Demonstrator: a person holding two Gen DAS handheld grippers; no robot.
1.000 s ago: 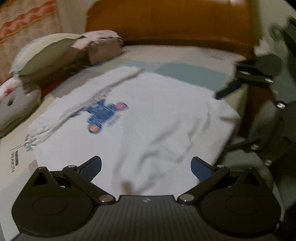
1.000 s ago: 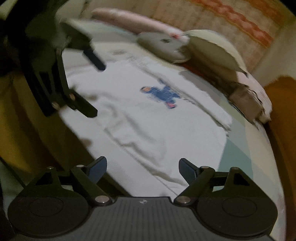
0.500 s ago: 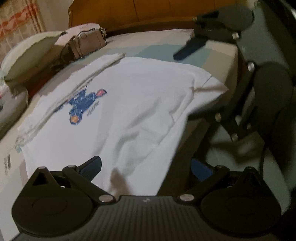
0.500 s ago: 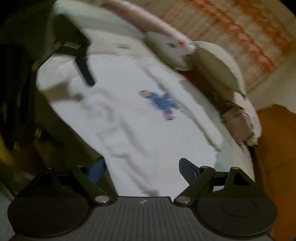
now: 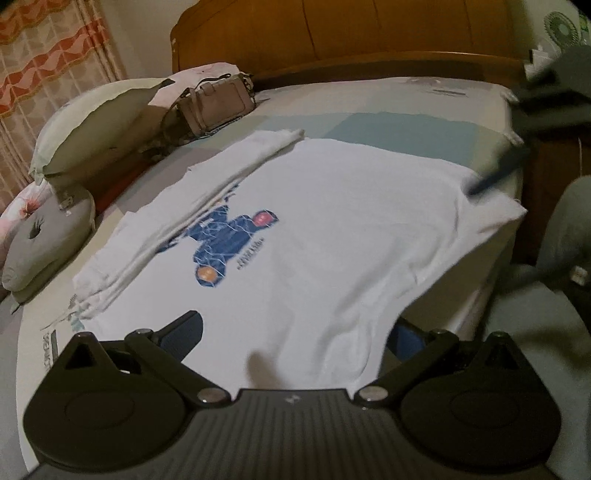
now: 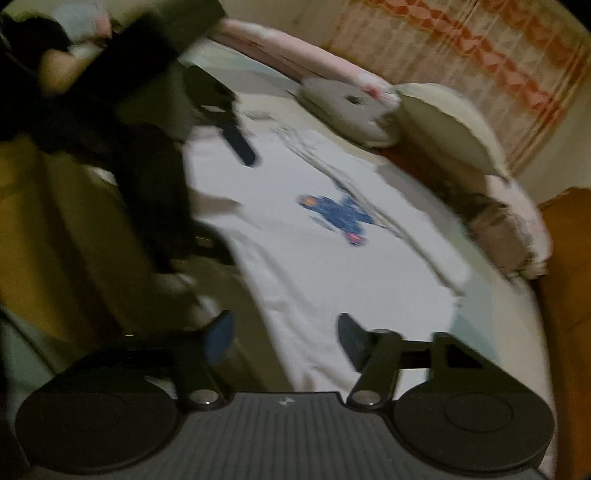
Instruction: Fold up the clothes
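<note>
The bed (image 5: 406,122) had a wooden headboard (image 5: 332,33) at its far end, and a patterned curtain (image 5: 48,48) hung behind it on one side. A white shirt (image 5: 332,229) lay spread flat on the bed, with a blue picture (image 5: 229,247) on its front. One side of the shirt was folded over in a long strip next to the picture. One corner of the shirt hung off the edge of the bed. Near the headboard sat a bag (image 5: 218,99), touching a pale pillow (image 5: 92,118). A grey cushion (image 5: 48,236) lay beside the pillow, farther from the headboard. The left gripper (image 5: 295,332) was over the near edge of the shirt, far from the headboard. Its fingers were spread wide apart and held nothing. The shirt's edge lay between them. The right gripper (image 6: 284,332) was at the shirt's other near corner, closer to the headboard. Its fingers were also apart and held nothing. In the right wrist view the left gripper showed dark and blurred at the shirt's far edge. A person's sleeve (image 6: 122,74) was above it.
</note>
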